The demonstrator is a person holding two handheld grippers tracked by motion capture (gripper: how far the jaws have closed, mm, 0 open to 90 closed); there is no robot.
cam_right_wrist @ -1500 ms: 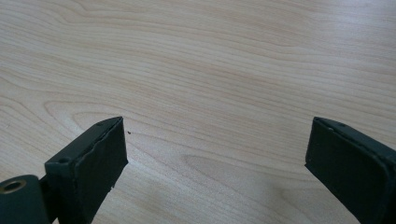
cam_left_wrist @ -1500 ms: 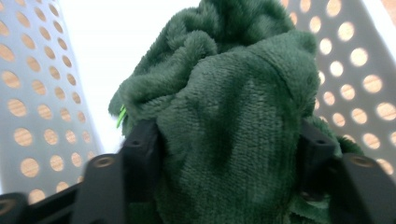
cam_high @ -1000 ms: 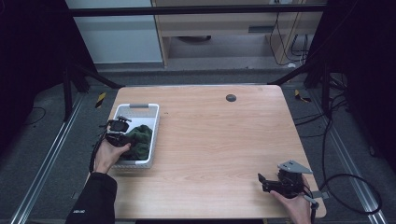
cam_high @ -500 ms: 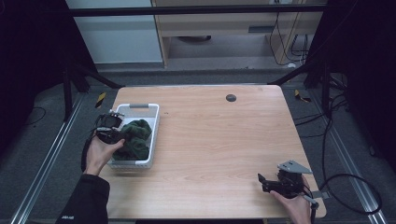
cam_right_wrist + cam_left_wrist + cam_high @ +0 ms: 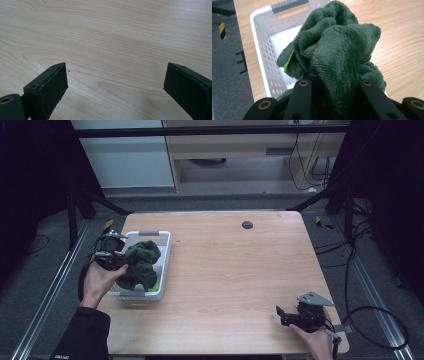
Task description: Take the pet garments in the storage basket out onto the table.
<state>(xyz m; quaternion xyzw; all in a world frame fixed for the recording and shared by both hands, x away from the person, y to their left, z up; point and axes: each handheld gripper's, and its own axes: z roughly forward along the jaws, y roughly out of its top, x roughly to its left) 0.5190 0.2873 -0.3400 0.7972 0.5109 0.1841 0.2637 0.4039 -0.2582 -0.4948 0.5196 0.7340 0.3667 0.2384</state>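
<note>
The left gripper (image 5: 119,264) is clamped on a bunched green towel (image 5: 141,265), held above the white basket (image 5: 161,254) at the counter's (image 5: 240,270) left edge; the bundle's long axis runs along the basket's length. The right gripper (image 5: 285,314) rests open near the counter's front right corner.

Left gripper (image 5: 120,262) clamped (right (image 5: 282,314) agape)

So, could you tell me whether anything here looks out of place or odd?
Nothing looks damaged or spilled. The green towel is bunched up in the left hand-held gripper, hanging half out of the white basket. The right hand-held gripper sits open near the table's corner.
</note>
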